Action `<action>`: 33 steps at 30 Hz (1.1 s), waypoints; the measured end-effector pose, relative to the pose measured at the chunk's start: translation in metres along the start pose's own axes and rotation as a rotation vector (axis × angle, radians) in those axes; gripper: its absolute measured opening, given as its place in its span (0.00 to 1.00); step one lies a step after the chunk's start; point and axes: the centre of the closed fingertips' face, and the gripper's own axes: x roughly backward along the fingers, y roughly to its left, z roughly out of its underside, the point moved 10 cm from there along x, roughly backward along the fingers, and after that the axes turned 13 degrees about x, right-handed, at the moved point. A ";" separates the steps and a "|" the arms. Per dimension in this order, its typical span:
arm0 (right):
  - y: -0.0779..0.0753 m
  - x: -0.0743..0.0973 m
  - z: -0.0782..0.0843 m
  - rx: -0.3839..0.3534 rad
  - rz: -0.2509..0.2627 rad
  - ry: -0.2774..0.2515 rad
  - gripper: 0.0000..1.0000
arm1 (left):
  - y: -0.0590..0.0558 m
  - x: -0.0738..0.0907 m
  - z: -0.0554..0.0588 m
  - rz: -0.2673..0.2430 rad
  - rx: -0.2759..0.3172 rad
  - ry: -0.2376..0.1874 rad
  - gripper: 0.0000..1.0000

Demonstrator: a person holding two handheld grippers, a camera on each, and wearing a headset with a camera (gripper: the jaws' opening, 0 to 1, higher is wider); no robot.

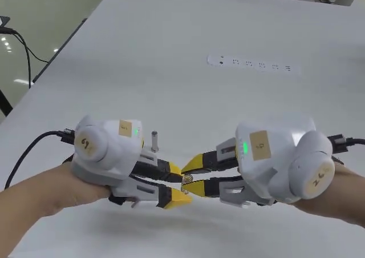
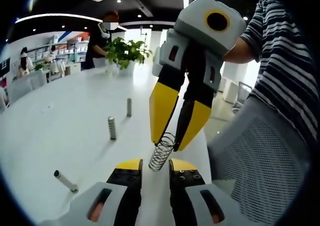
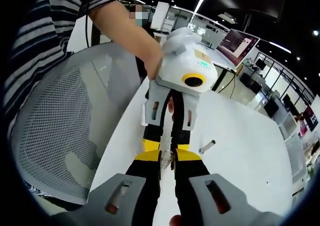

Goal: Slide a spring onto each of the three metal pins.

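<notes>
Yellow-tipped fingers (image 2: 162, 111) of the right gripper (image 2: 170, 143) are closed to a narrow pinch on one end of a small wire spring (image 2: 162, 153), held in the air just above the white table (image 1: 171, 41), close to the person. The spring's other end sits between the jaws of the left gripper (image 2: 156, 167), which are narrowly apart; whether they press on it cannot be told. Farther out on the table are three bare metal pins: a far pin (image 2: 128, 107) and a middle pin (image 2: 112, 128) stand upright, while a near pin (image 2: 65, 181) appears slanted. The spring looks very light, soft along its length and likely to flick away if squeezed hard. A gentle grip across the coils at one end would probably suit, leaving the open end free for a pin.
</notes>
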 end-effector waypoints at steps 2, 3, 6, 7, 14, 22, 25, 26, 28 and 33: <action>-0.001 0.000 0.000 0.001 0.003 0.002 0.07 | 0.000 0.001 0.001 -0.007 0.004 0.006 0.15; -0.001 0.000 0.000 -0.001 0.005 0.002 0.07 | 0.001 0.001 0.001 -0.010 0.007 0.008 0.16; -0.002 0.000 0.002 -0.002 0.009 0.006 0.07 | 0.002 0.003 0.003 -0.024 0.013 0.014 0.20; -0.003 0.000 0.002 -0.004 0.010 0.006 0.07 | 0.003 0.004 0.003 -0.028 0.015 0.016 0.21; -0.004 0.001 0.004 -0.010 0.020 0.009 0.07 | 0.011 0.015 0.005 -0.066 0.035 0.009 0.28; -0.005 0.001 0.006 -0.015 0.030 0.015 0.07 | 0.016 0.029 0.010 -0.115 0.053 -0.006 0.37; -0.006 0.002 0.007 -0.018 0.035 0.015 0.07 | 0.016 0.032 0.014 -0.120 0.068 -0.006 0.40; -0.007 0.002 0.007 -0.019 0.038 0.016 0.07 | 0.016 0.033 0.015 -0.123 0.073 -0.007 0.42; -0.007 0.002 0.008 -0.018 0.040 0.020 0.07 | 0.016 0.036 0.017 -0.126 0.090 -0.012 0.45; -0.008 0.000 0.009 -0.022 0.042 0.020 0.07 | 0.019 0.044 0.020 -0.147 0.107 -0.021 0.54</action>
